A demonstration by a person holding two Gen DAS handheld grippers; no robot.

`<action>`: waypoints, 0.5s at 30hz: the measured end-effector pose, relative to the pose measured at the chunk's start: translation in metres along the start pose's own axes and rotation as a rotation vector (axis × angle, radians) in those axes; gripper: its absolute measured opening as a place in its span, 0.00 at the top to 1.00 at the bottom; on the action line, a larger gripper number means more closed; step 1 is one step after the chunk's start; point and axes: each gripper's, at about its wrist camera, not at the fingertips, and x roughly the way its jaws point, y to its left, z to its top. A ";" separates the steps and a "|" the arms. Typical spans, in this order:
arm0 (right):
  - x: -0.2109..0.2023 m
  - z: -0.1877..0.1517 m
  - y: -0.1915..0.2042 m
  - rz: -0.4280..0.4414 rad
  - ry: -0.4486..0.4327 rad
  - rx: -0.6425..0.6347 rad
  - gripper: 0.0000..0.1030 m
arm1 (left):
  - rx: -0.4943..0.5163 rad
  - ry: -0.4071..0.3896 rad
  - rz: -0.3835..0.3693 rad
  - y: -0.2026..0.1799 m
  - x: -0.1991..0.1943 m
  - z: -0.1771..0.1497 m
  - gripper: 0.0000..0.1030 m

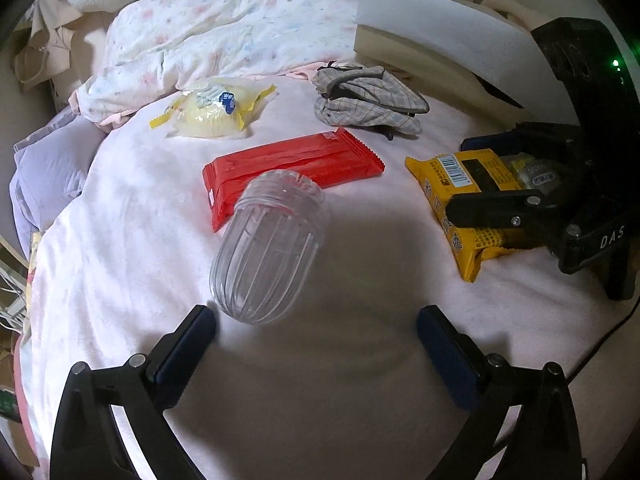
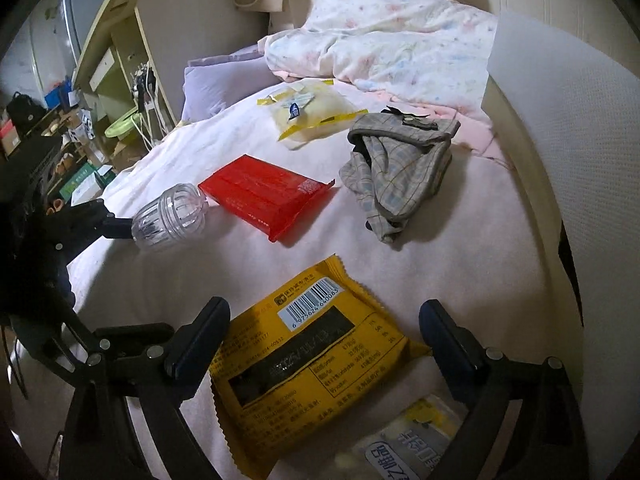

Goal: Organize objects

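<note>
On the pale pink bed cover [image 1: 360,360] lie a clear ribbed plastic jar [image 1: 268,252] on its side, a red packet [image 1: 292,168], a yellow bread packet [image 1: 216,110], a checked cloth [image 1: 368,98] and a yellow snack packet [image 1: 464,208]. My left gripper [image 1: 316,324] is open and empty, just short of the jar's closed end. My right gripper [image 2: 324,320] is open, its fingers either side of the yellow snack packet [image 2: 312,360]. The jar [image 2: 170,216], red packet [image 2: 266,194] and cloth [image 2: 396,172] also show in the right wrist view. A white packet [image 2: 416,444] lies under the right gripper.
A flowered quilt [image 1: 224,36] and a lilac pillow [image 1: 48,168] are heaped at the far side of the bed. A white cushion [image 1: 448,36] stands at the right. A shelf unit [image 2: 132,52] and floor clutter lie beyond the bed's left edge.
</note>
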 end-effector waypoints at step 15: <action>0.000 0.000 -0.001 -0.011 0.001 0.004 0.08 | 0.005 -0.001 -0.004 0.001 -0.004 0.000 0.00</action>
